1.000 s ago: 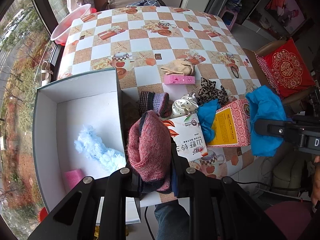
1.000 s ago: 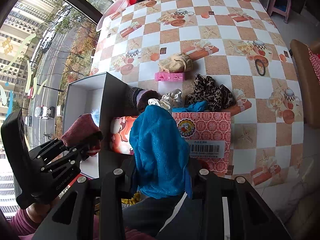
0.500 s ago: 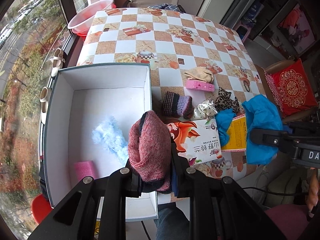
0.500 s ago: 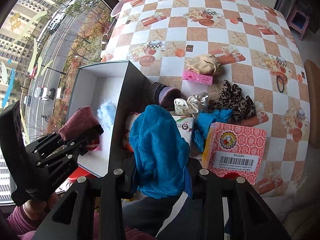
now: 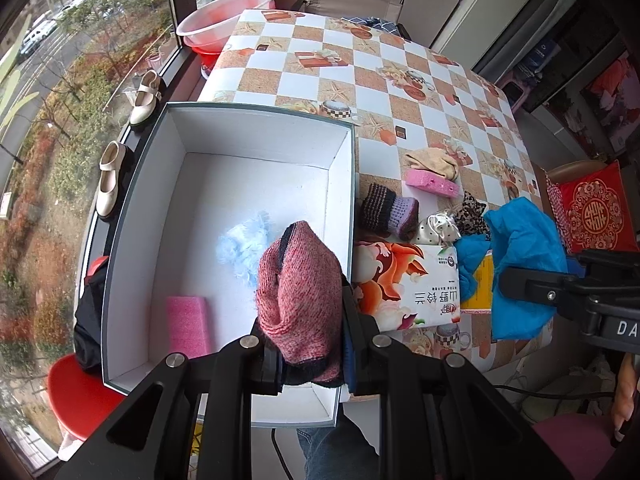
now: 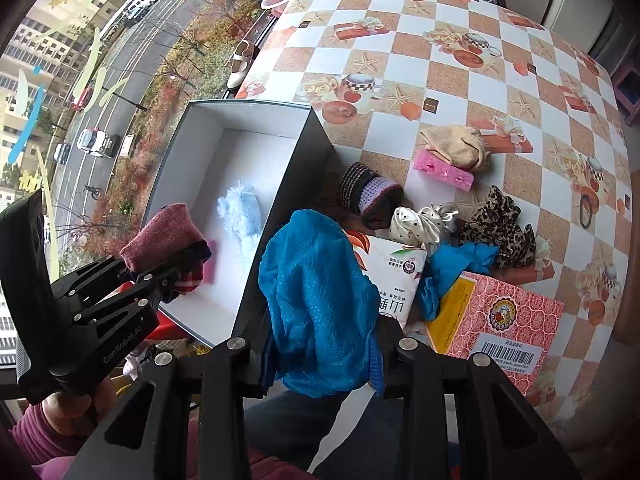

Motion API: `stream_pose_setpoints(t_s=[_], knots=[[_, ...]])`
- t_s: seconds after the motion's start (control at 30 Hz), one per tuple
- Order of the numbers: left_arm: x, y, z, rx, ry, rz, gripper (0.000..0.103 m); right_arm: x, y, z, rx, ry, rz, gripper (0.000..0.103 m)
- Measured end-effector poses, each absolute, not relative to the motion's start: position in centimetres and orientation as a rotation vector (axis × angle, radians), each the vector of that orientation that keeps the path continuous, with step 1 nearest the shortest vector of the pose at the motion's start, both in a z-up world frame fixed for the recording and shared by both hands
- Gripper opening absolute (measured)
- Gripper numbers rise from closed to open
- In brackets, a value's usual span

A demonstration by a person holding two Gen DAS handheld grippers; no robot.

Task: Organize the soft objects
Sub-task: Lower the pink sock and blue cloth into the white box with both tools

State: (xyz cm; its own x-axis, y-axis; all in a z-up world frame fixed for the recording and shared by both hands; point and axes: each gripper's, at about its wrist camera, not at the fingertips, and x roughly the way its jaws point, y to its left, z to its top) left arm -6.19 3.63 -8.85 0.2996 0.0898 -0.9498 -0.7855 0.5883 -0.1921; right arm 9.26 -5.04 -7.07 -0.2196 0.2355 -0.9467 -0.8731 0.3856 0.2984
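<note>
My left gripper [image 5: 310, 344] is shut on a red knitted sock [image 5: 300, 292] and holds it above the right part of the open white box [image 5: 256, 128]; it also shows in the right wrist view [image 6: 168, 268]. Inside the box lie a light blue fluffy piece [image 5: 244, 244] and a pink sponge [image 5: 188, 324]. My right gripper [image 6: 322, 360] is shut on a blue cloth [image 6: 316, 300], above the table's near edge, right of the box. A purple knitted sock [image 6: 370, 194], a spotted scrunchie [image 6: 424, 222], a leopard scrunchie [image 6: 500, 224] and a beige cloth [image 6: 456, 146] lie on the table.
A white tea carton [image 5: 404, 284] and a red patterned carton [image 6: 508, 316] lie at the table's near edge. A pink sponge [image 6: 442, 170] and a black hair tie [image 6: 586, 210] rest on the checked tablecloth [image 6: 440, 60]. A window runs along the left.
My left gripper has moved left with the red sock, from beside the box wall to over the box interior. My right gripper has also shifted left with the blue cloth.
</note>
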Motion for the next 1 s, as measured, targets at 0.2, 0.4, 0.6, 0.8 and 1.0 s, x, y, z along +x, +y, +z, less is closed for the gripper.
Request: stream_pose_setpoints(t_s=[0.2,0.4,0.6,0.8,1.0], knots=[[-7.3,3.7,-8.9,-0.778,1.115,0.694,0.023,8.3,-4.1,-7.2,-0.658,1.423,1.186,0.037],[-8.4,3.8,-9.0,-0.798,1.110,0.722,0.023,7.4,-3.4,-7.2,-0.687,1.417,1.215,0.037],[-9.4,3.9,-9.1,-0.818,1.105,0.749,0.023,6.6,-2.5,-7.2,-0.711,1.412,1.245,0.037],[-10.2,4.1,-9.2,-0.832,1.101,0.769,0.023,5.6,-1.6,-7.2,-0.740,1.404,1.274,0.037],[-10.8,4.3,-9.3,-0.846,1.096,0.788,0.023,4.9,-0.7,-7.1,-0.763,1.397,1.299,0.037]])
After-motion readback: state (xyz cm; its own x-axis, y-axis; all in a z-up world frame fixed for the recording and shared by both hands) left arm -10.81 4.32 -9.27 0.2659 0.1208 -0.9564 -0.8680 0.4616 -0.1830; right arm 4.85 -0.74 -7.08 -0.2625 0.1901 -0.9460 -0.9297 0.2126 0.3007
